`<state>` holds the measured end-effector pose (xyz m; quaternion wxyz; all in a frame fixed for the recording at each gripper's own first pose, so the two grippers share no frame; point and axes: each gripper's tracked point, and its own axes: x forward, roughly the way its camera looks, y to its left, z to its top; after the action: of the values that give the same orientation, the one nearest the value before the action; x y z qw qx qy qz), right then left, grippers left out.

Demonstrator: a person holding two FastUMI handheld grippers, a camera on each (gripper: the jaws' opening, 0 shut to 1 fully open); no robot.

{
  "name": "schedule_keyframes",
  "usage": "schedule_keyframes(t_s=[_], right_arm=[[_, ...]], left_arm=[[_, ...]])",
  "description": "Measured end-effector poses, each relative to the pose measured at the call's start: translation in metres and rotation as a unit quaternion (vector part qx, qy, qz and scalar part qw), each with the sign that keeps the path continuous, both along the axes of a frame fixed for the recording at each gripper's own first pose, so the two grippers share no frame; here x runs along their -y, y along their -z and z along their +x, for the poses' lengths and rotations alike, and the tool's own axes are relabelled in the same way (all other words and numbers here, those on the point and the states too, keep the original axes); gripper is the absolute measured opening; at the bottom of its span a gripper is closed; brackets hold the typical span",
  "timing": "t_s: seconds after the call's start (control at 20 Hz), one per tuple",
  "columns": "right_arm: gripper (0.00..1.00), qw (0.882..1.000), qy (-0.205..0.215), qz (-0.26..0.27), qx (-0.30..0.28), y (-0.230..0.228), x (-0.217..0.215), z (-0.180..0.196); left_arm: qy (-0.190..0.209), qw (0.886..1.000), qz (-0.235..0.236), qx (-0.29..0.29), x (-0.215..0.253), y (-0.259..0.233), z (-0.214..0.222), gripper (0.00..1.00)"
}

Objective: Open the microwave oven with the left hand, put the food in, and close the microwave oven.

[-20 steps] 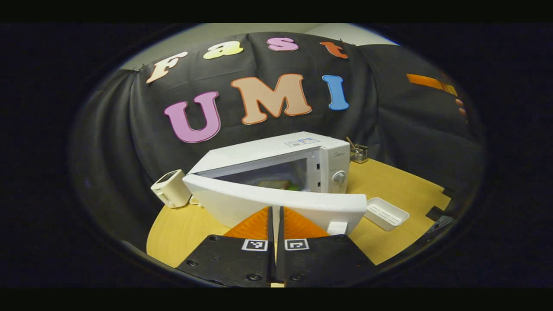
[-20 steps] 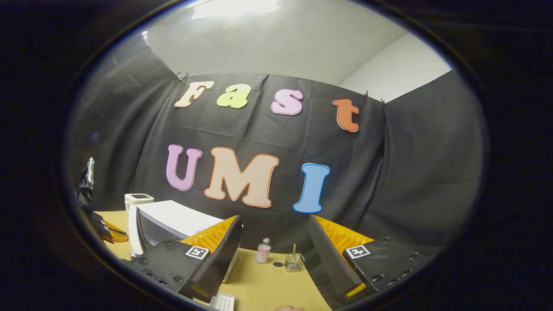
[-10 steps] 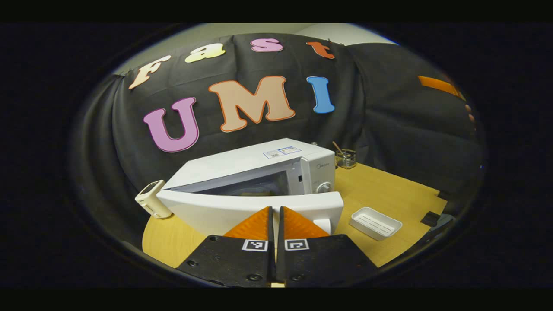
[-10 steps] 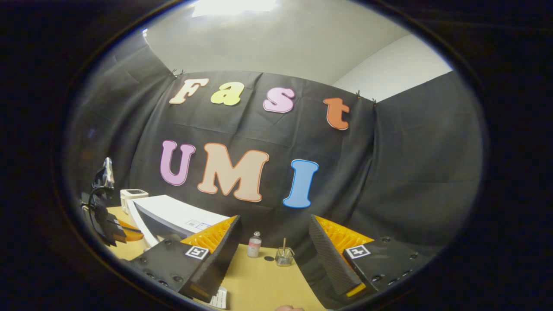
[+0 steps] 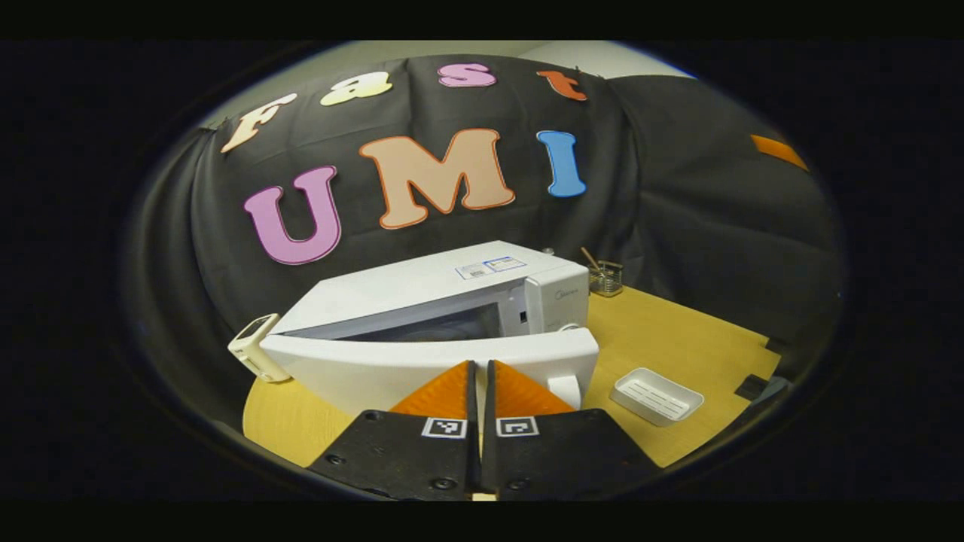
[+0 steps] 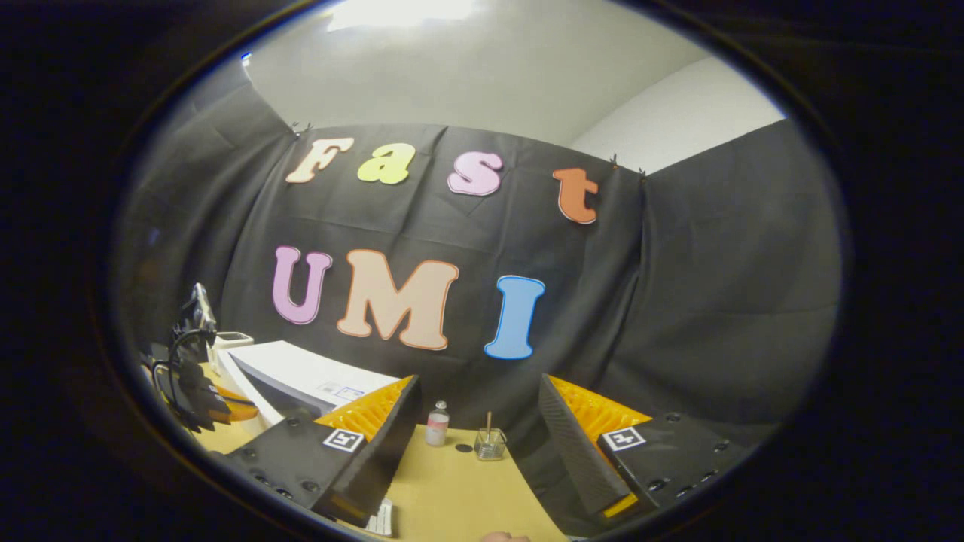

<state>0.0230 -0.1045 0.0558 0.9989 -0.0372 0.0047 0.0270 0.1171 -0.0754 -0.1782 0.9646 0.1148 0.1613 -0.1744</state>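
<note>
A: Largest item first. Where does the microwave [image 5: 444,301] stand, and what is its condition?

B: It stands on the worktop [image 5: 678,339] with its door [image 5: 422,360] swung partly out toward the left gripper view's camera. A dark gap shows between door and cavity, so it is not latched. The food cannot be made out clearly inside from this angle.

A: And the left tongs [image 5: 480,376]?

B: Its two orange fingers lie pressed together with nothing between them, tips right at the door's outer face. Whether they touch the door cannot be told.

A: What could go wrong here?

B: Judging from the task, the door is being pushed shut. The narrow, closed tips could slide along the smooth white panel, so the push glances off and the door stops short of the latch. A hard shove could also shift the whole microwave across the worktop toward the small white device [image 5: 252,350] beside its left corner.

A: The smaller things?

B: A white tray [image 5: 657,394] lies on the worktop right of the door, apart from its path. A glass jar [image 6: 489,444] and a small bottle [image 6: 435,424] stand near the back wall.

A: And the right tongs [image 6: 478,429]?

B: Spread wide, holding nothing, raised well away from the microwave, so it is unlikely to interfere.
</note>
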Motion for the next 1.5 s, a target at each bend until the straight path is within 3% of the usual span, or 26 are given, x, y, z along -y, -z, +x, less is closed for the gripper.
schedule_keyframes(t_s=[0.45, 1.5], right_arm=[[0.98, 1.000, 0.002, -0.008, -0.005, 0.008, 0.002, -0.001], [0.97, 0.998, 0.036, 0.028, -0.032, 0.026, 0.029, -0.002]], left_arm=[[0.000, 1.000, -0.006, -0.004, 0.014, 0.003, 0.023, 0.00], [-0.020, 0.999, -0.014, -0.039, 0.023, 0.024, 0.070, 0.00]])
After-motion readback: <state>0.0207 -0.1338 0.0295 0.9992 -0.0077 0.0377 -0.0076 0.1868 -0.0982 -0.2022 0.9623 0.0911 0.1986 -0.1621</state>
